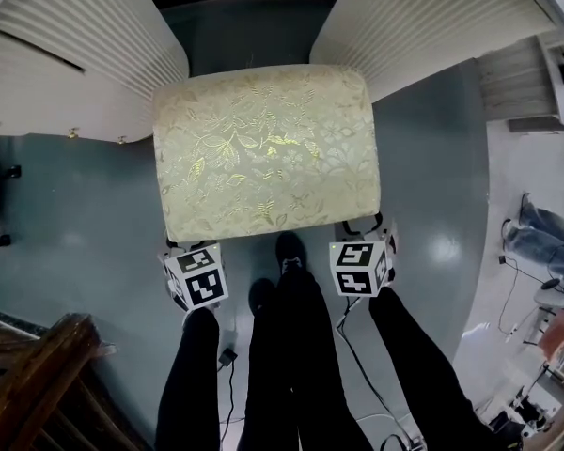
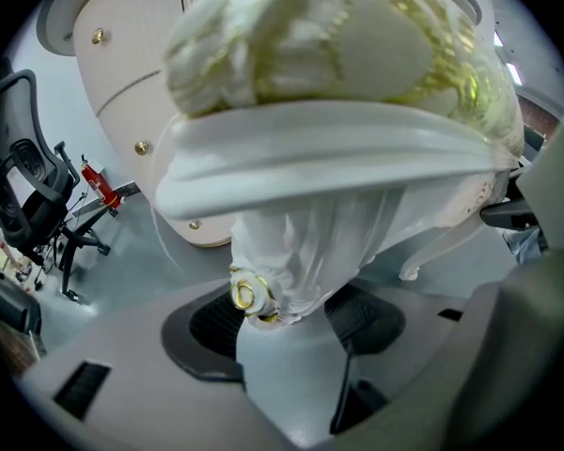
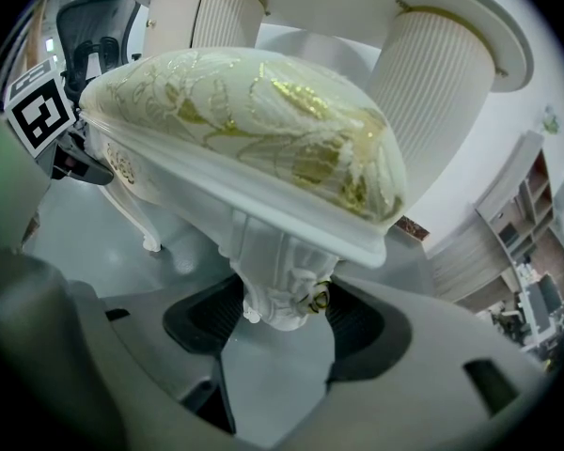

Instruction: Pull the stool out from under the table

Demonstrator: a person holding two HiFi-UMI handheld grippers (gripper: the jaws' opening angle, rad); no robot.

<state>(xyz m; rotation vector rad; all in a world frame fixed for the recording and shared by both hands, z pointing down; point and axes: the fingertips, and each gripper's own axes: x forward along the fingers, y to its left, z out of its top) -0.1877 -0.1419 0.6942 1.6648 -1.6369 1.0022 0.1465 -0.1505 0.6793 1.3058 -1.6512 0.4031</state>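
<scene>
Two grippers were on this stool, one at each near corner. From the head view, it stood on the grey floor in the gap between the table's two fluted pedestals. Its far edge sat right at the table's shadow and most of the cushion was in the open. The left gripper and right gripper sat tucked under the near edge, and the person's shoes were just beside it. A cable trailed across the floor by the feet. Stepping back onto that could have snagged or tripped, I'd judge, and the stool could have run into the toes.

Over to the left gripper view: the near-left leg, carved with a gold rosette, stood between the dark pads, and the left gripper looked clamped on it. That knee is rounded and tapers downward, so a hard tug could have let the pads slide off it.

Right gripper view now: the right gripper was clenched on the near-right leg, just under the seat rail. A pedestal rose close behind. If one hand had pulled harder than the other, the stool would likely have swung and knocked a far corner into a pedestal.
</scene>
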